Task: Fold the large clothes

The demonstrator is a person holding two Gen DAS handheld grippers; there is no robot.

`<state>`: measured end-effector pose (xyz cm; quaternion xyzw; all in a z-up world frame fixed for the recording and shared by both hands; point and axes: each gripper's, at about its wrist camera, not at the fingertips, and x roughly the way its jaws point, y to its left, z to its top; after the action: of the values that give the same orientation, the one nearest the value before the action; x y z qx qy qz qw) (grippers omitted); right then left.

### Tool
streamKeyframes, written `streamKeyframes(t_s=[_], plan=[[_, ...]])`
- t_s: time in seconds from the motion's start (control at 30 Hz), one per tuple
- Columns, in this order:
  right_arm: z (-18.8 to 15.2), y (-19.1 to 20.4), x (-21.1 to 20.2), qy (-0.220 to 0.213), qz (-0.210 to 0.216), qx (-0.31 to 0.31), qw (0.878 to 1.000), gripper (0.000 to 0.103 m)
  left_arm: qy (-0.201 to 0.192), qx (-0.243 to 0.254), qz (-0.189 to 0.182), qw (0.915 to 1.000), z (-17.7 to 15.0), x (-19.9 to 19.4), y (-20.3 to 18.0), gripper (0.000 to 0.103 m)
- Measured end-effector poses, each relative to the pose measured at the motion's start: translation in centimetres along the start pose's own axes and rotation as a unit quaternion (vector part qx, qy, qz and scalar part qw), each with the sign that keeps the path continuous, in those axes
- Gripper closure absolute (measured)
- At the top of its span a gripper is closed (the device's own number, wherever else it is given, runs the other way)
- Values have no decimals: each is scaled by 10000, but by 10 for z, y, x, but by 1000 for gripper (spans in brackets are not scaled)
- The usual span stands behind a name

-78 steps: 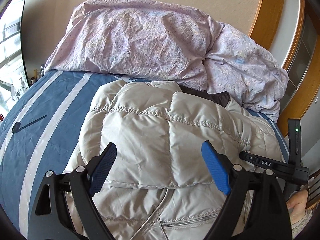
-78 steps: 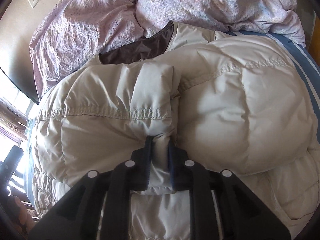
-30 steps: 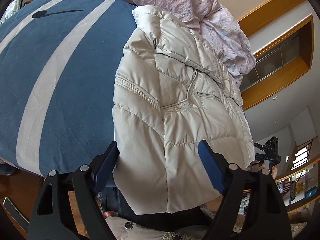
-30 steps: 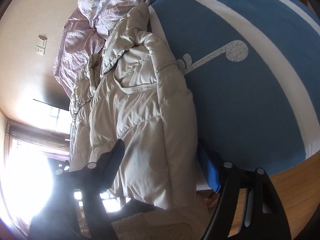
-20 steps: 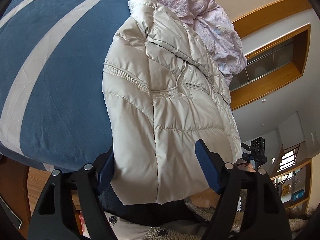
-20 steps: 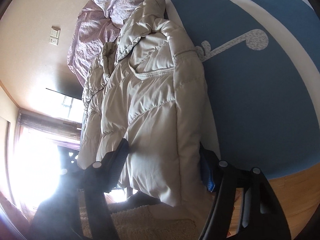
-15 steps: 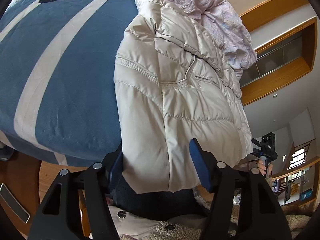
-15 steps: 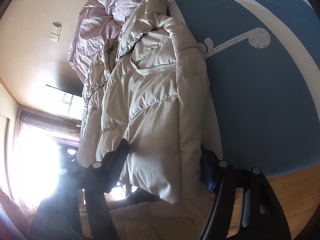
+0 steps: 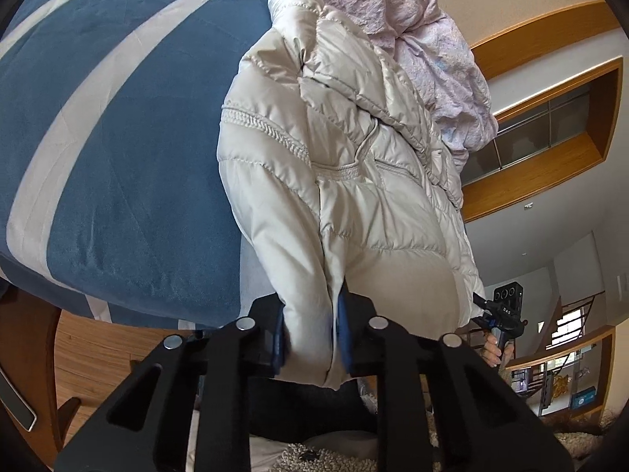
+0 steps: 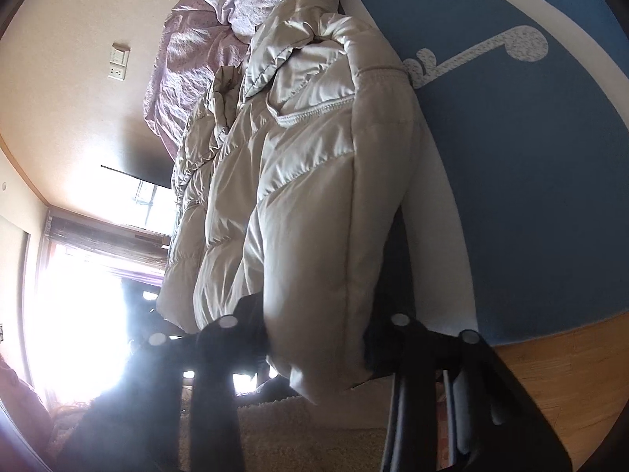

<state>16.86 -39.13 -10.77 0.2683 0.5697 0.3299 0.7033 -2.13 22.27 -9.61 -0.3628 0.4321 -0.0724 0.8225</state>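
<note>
Between both closing jaws: the jacket's [image 9: 354,204] hem.

Your left gripper [image 9: 310,338] has black angular arms with round silver screws behind blue pads [image 9: 345,330]. Your right gripper [image 10: 314,338] looks alike: black, silver screws behind its fingers.
</note>
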Motion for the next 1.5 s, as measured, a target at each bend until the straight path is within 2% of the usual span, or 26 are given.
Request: streamKeyframes(t_s=[0.23,0.43,0.6,0.83,1.0,1.2,1.33,1.5], plan=[[0,20,-14,-441,-245,-355,9981,83,-697,311,-82,9971,14,-26,-24,91],[11,64,-34,-1226,-525,-986,9862,84,-1214,447,-220,9913,34,-42,-42,92],[34,108,-49,-2096,-803,-1442,9638,84,-1676,606,-126,9839,61,-52,-60,92],[72,164,-46,-2867,-1498,-2063,9235,84,-2183,784,191,9725,104,-50,-81,92],[97,187,-39,-3208,-1803,-2254,9021,84,-2390,858,314,9667,129,-47,-89,92],[128,204,-26,-3424,-2057,-2318,8870,84,-2546,883,431,9620,158,-39,-98,92],[156,222,-15,-3593,-2321,-2372,8722,84,-2699,885,526,9574,188,-35,-108,92],[205,241,13,-3825,-2689,-2283,8540,84,-2977,922,773,9470,232,-20,-120,92]])
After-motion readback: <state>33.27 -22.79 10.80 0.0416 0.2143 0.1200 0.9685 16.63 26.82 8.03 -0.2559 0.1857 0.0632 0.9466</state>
